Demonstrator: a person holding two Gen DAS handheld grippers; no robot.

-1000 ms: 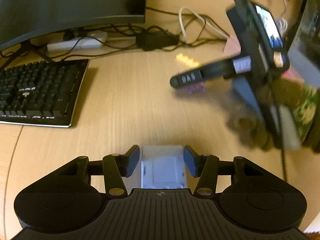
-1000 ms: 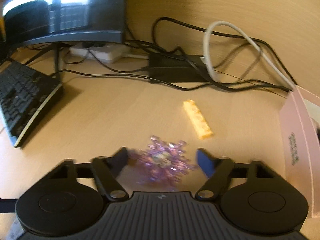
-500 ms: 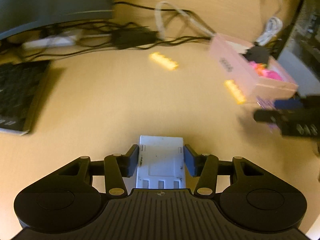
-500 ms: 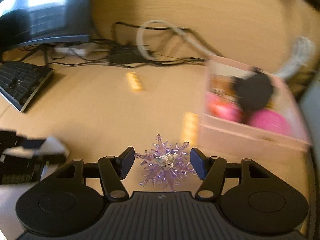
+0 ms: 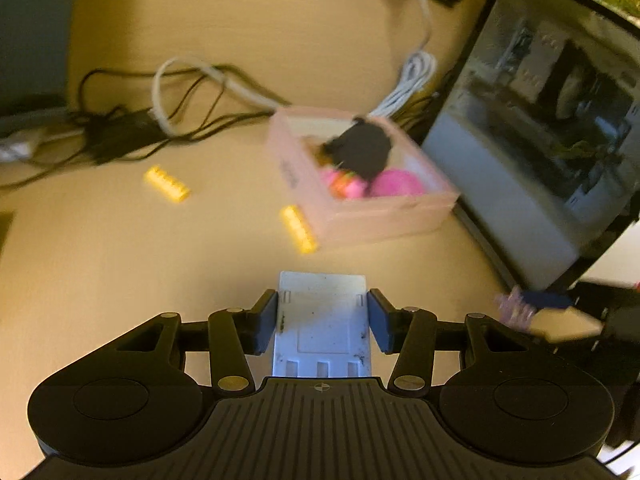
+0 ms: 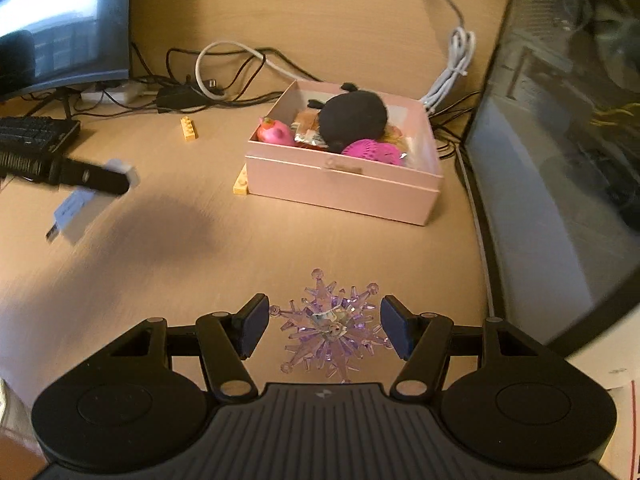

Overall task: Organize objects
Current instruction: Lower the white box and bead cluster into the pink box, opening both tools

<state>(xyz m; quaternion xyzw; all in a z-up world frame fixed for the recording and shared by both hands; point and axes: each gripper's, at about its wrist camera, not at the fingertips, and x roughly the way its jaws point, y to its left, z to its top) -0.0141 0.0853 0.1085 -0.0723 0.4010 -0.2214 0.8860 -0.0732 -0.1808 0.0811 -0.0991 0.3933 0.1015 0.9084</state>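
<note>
A flat white plastic piece [image 5: 322, 312] sits clamped between the blue pads of my left gripper [image 5: 323, 320], above the wooden desk. My right gripper [image 6: 324, 328] is shut on a spiky purple crystal star [image 6: 332, 316], also off the desk. Ahead of both stands an open pink box [image 6: 340, 188], seen blurred as the pink box [image 5: 360, 216] in the left view. It holds a black plush [image 6: 352, 116] and pink toys [image 6: 372, 152]. The left gripper's fingers [image 6: 92, 178] show at the left with the white piece [image 6: 76, 216].
One yellow brick [image 6: 189, 128] lies loose on the desk and another yellow brick [image 6: 241, 182] lies against the box's left corner. A cable tangle [image 6: 224, 76], a keyboard [image 6: 32, 132] and a monitor [image 6: 60, 20] fill the back left. A dark glass panel [image 6: 560, 120] stands right of the box.
Both grippers have swung right and risen, each carrying its thing. The pink box now lies ahead of both, and the keyboard has left the left wrist view.
</note>
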